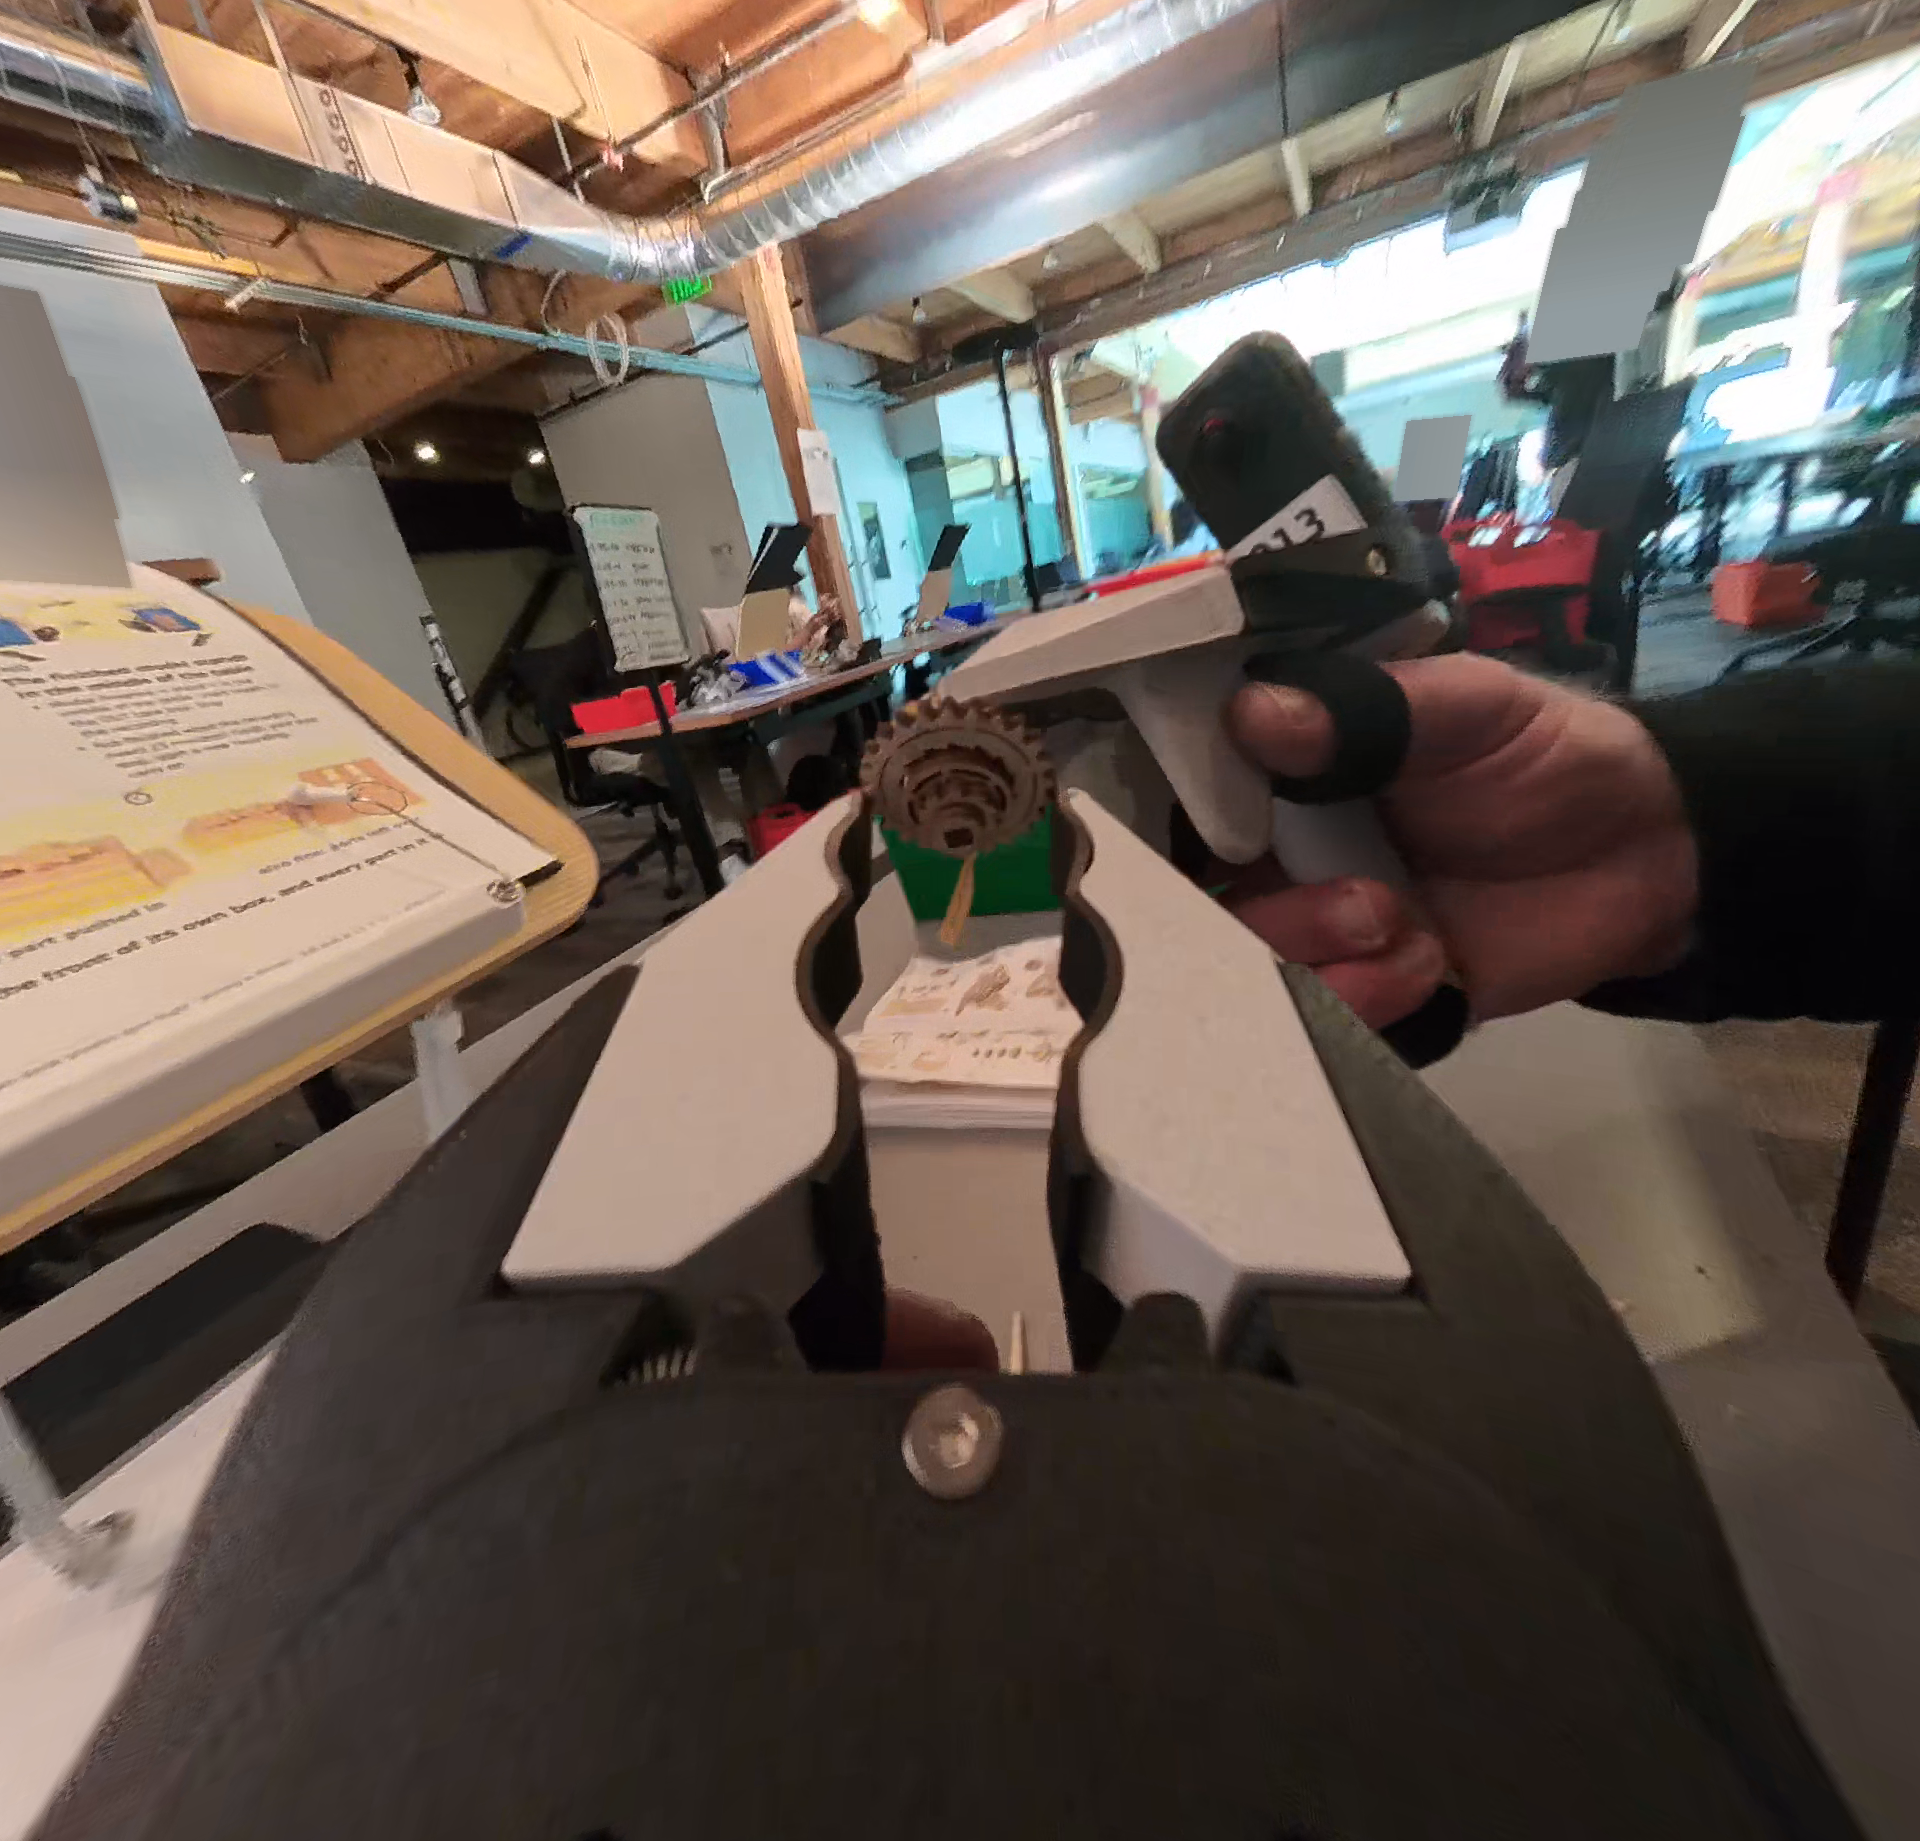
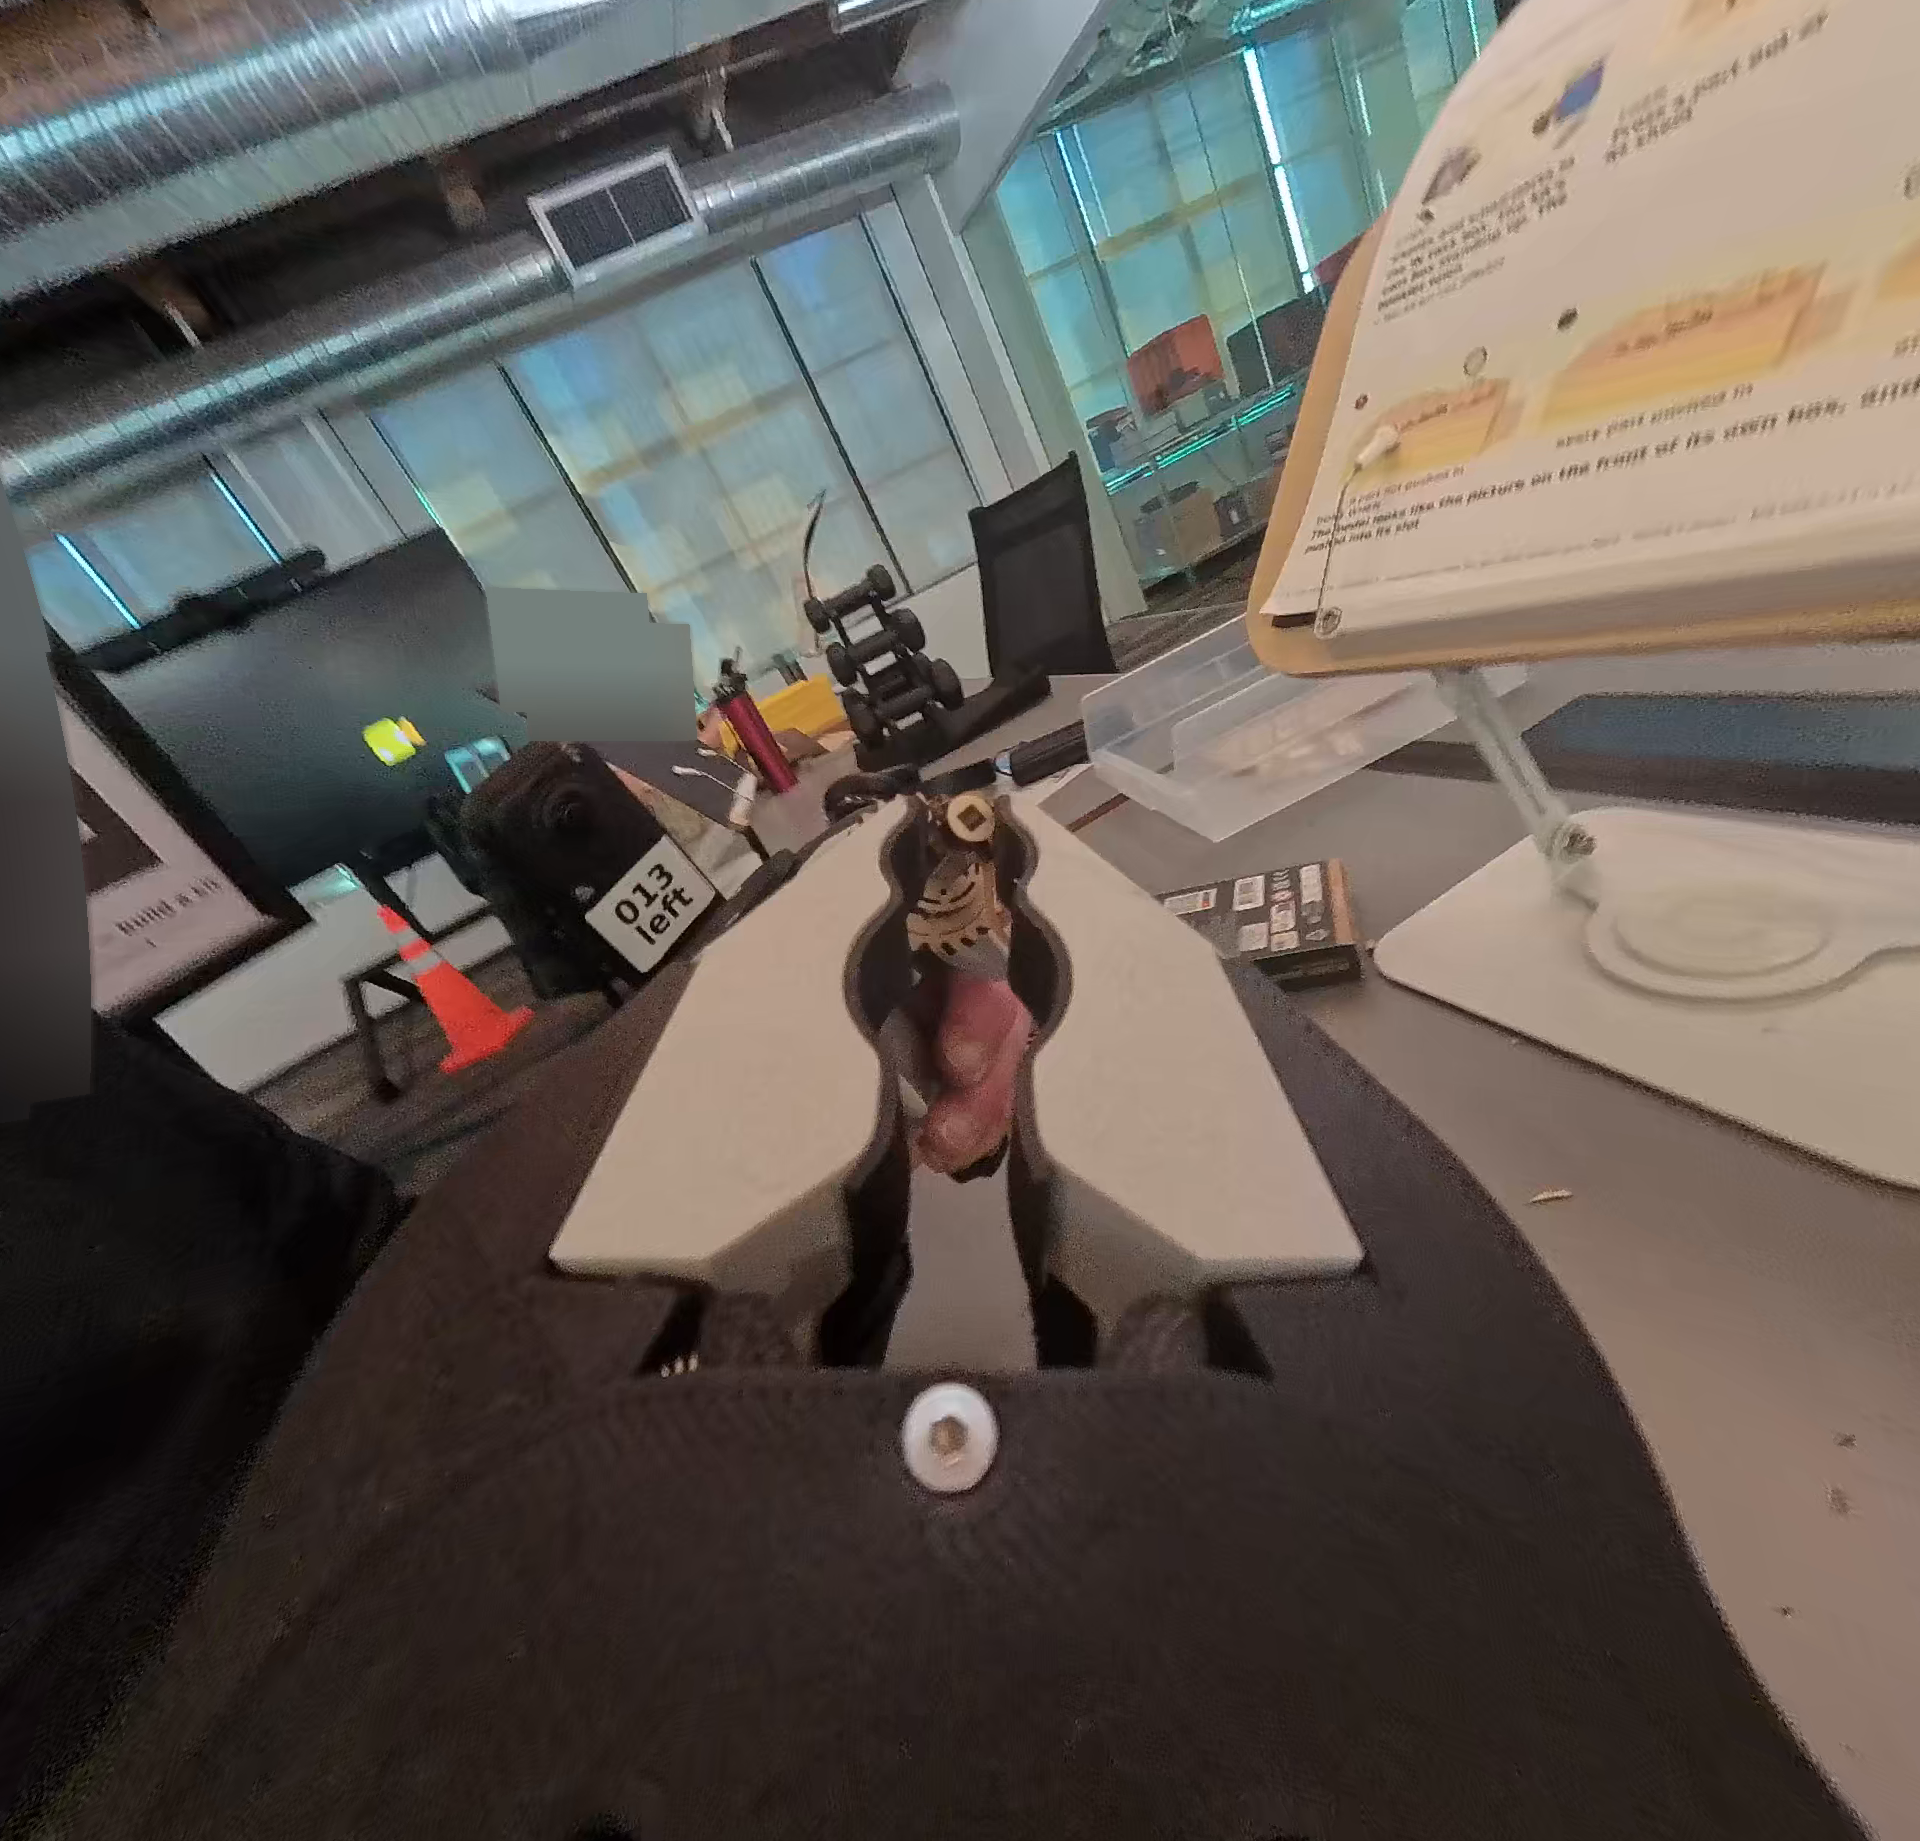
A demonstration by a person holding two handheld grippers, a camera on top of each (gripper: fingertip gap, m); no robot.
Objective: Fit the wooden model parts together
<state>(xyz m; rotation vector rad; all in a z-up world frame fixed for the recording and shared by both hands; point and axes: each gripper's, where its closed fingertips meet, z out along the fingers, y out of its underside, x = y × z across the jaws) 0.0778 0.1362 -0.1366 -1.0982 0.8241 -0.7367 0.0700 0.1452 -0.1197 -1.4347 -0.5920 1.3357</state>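
Grey work table (image 2: 1558, 1324): occupies the 3 to 5 o'clock sector of the right wrist view. It carries a white stand (image 2: 1714, 960) bearing a tilted instruction board (image 2: 1621, 337), with a dark printed box (image 2: 1283, 918) lying near the stand's foot.

Left gripper (image 1: 961, 815): white fingers (image 1: 727, 1012) run from 6 o'clock toward centre. The jaws stand moderately apart, tips level with the gear's two sides. Whether the pads press on the gear cannot be told; contact is not clear on either side.

Right gripper (image 2: 961, 825): in the left wrist view it enters from 3 o'clock, gripped by a hand (image 1: 1507, 835), its upper finger reaching over the gear's top edge. In its own view the jaws are narrow, and the gear stack sits between the tips; a firm grip cannot be confirmed.

Wooden gear assembly (image 1: 956, 789): a stack of toothed discs, at centre of the left wrist view, held aloft above a printed sheet (image 1: 966, 1022) and in front of a green bin (image 1: 977, 877). A thin wooden sliver (image 1: 954, 908) hangs from its hub toward 6 o'clock.
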